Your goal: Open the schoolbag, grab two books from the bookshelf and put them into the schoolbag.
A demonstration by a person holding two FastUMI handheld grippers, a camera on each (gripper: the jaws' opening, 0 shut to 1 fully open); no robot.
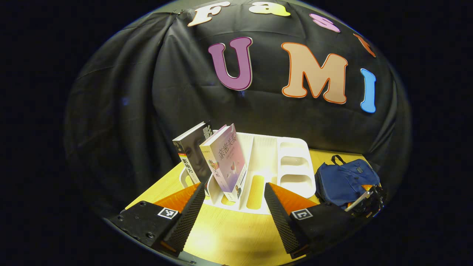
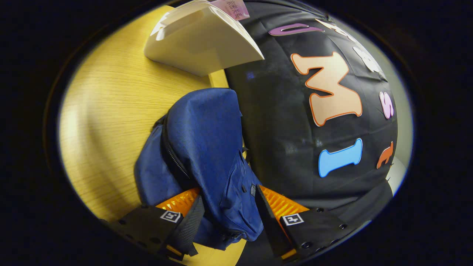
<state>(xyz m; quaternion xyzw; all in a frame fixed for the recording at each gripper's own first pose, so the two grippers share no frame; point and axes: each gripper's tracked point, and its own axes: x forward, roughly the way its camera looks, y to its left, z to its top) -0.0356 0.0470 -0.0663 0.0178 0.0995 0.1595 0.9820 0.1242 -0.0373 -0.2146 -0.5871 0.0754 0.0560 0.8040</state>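
We find the right gripper (image 2: 229,218) at the schoolbag (image 2: 207,147), fingers apart, straddling its blue fabric, zipper running away from them. The left gripper (image 1: 234,207), fingers spread and empty, faces two upright books (image 1: 212,159) in the bookshelf (image 1: 281,166) on the tabletop (image 1: 229,236).

Books (image 1: 218,159) in bookshelf (image 1: 292,162), schoolbag (image 1: 345,181) beside

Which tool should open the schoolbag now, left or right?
Right. The right tool is open astride the blue schoolbag, beside its zipper. The left tool is open facing the books in the white bookshelf.
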